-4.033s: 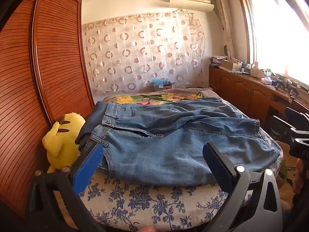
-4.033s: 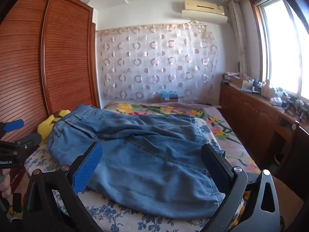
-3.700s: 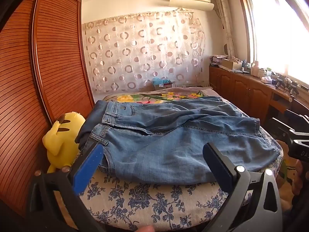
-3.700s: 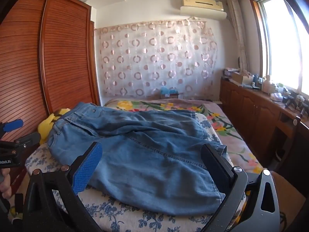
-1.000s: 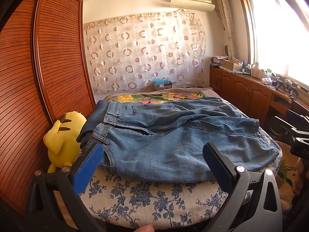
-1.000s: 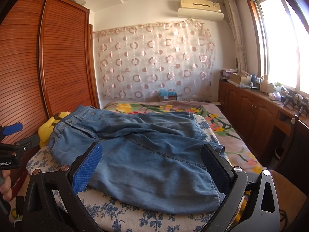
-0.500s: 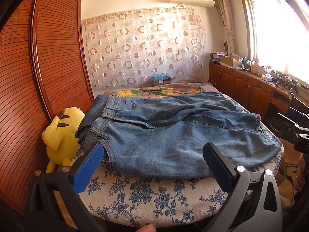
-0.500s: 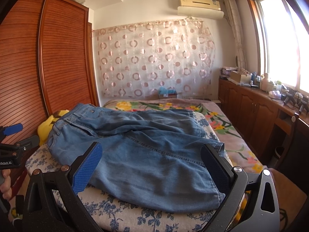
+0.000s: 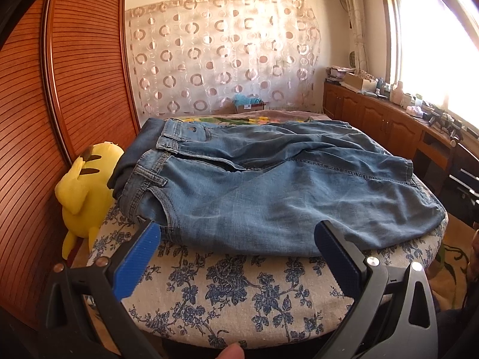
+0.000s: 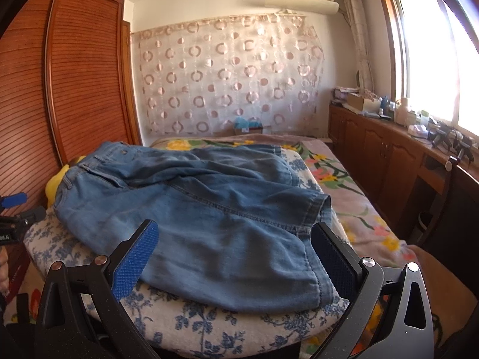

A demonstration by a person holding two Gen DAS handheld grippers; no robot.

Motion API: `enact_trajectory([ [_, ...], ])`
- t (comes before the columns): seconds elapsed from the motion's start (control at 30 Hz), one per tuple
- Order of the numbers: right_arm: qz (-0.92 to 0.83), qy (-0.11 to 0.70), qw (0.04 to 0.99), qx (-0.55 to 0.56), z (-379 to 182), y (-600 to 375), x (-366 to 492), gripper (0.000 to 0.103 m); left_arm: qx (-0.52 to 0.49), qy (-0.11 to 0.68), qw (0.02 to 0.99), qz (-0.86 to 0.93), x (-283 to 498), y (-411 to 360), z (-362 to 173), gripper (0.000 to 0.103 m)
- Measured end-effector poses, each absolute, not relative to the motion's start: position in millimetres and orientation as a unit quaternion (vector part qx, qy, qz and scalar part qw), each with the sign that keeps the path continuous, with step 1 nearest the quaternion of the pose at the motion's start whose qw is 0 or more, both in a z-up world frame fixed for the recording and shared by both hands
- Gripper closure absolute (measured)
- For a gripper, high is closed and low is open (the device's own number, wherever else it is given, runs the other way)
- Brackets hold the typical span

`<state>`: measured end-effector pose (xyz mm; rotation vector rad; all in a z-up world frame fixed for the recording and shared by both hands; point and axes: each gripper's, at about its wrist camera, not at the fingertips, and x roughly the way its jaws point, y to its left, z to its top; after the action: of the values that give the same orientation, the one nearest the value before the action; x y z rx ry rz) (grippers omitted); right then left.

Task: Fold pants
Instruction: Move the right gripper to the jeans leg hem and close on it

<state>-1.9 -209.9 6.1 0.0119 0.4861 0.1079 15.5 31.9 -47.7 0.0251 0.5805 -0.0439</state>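
Observation:
Blue denim pants (image 9: 269, 185) lie spread on a round cushion with a blue flower print (image 9: 239, 293); the waistband is at the left and the leg ends at the right. My left gripper (image 9: 236, 239) hovers open just in front of the pants' near edge, touching nothing. In the right wrist view the same pants (image 10: 209, 215) reach to the hem at the right. My right gripper (image 10: 233, 239) is open too, low over the near leg end, with nothing between its fingers. The left gripper (image 10: 12, 209) shows at that view's left edge.
A yellow plush toy (image 9: 86, 191) leans between the cushion and the slatted wooden wardrobe (image 9: 60, 104) on the left. Behind lies a bed with a flowered cover (image 10: 344, 191). Wooden cabinets with clutter (image 10: 404, 149) run under the window on the right.
Both grippers have moved closer to the pants and lower, so the pants and cushion fill more of each view. The pants have not moved; both grippers stay open.

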Motion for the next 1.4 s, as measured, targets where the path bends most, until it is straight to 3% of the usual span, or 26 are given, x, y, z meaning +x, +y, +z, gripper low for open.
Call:
enact_trajectory([
  [0.53, 0.029, 0.314, 0.949, 0.008, -34, -271, 9, 0.01, -0.002, 0.316, 0.949, -0.019, 31, 63, -74, 0.0],
  [0.73, 0.039, 0.331, 0.943, 0.01, -40, -290, 28, 0.025, -0.004, 0.329, 0.944, -0.019, 39, 70, -90, 0.0],
  [0.9, 0.05, 0.353, 0.934, 0.014, -49, -298, 55, 0.044, -0.006, 0.34, 0.94, -0.033, 50, 72, -103, 0.003],
  [1.1, 0.068, 0.393, 0.917, 0.02, -60, -302, 94, 0.058, -0.006, 0.353, 0.935, -0.028, 58, 76, -114, 0.003],
  [1.23, 0.069, 0.414, 0.907, 0.019, -64, -302, 112, 0.062, -0.006, 0.354, 0.935, -0.023, 56, 80, -117, 0.003],
  [1.4, 0.065, 0.439, 0.896, 0.02, -67, -301, 131, 0.082, -0.007, 0.352, 0.936, -0.02, 54, 84, -116, 0.003],
])
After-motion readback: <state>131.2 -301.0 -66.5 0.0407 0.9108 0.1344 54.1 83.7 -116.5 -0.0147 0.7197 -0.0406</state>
